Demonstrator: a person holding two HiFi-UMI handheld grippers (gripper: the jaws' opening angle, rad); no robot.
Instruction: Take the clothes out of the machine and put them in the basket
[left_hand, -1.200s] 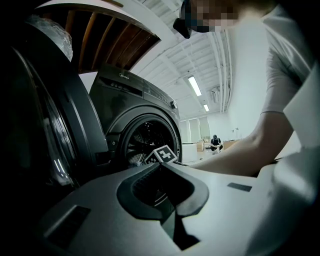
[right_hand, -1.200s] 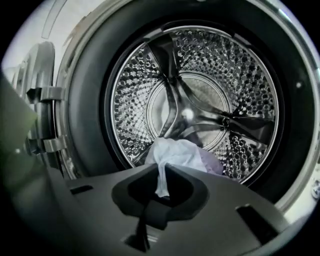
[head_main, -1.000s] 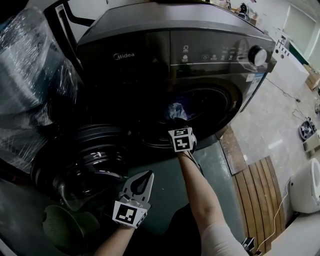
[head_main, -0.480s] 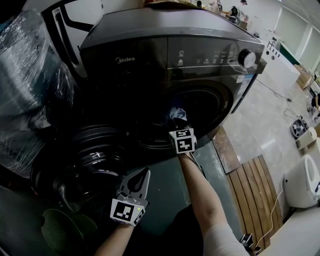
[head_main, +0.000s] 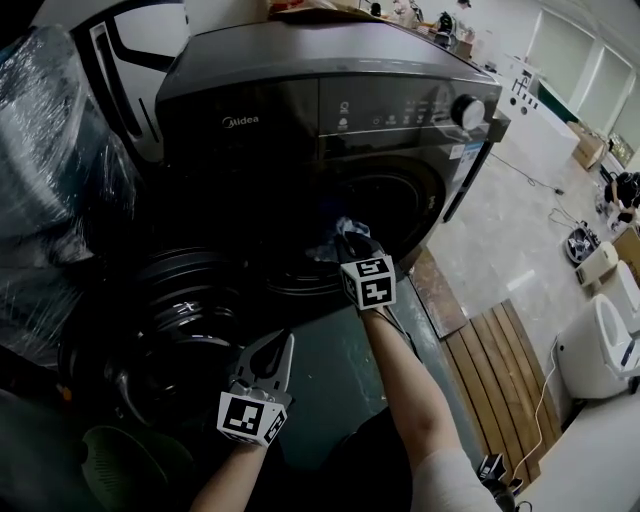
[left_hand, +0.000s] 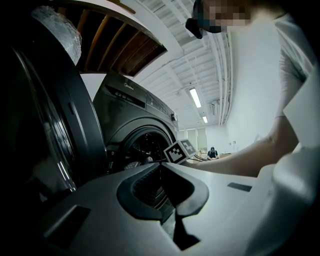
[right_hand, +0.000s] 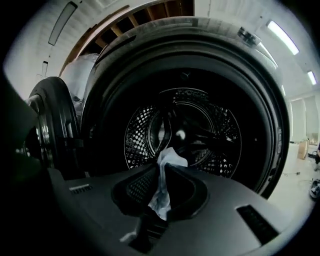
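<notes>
Fingers of the right gripper are clenched on a pale blue cloth. They pinch a thin twist of it, and a tuft pokes out past the tips. In the head view this gripper sits right at the mouth of the washing machine, with the dark perforated drum at its twelve o'clock. No other clothes show in the visible part of the drum, though its floor is hidden behind the gripper. The left gripper has its fingers pressed together on nothing and hangs level beside the open door, at about seven o'clock from the right one. A green basket lies low at seven o'clock in the head view, under the door and well apart from the cloth. The step in hand looks like the extraction itself: the garment is gripped but not yet clear of the opening. The next move probably calls for drawing it fully over the rim, then carrying it down toward seven o'clock, past the door and the idle gripper, before letting go over the basket. With so narrow a pinch, a snag on the rim could pull the cloth free.
</notes>
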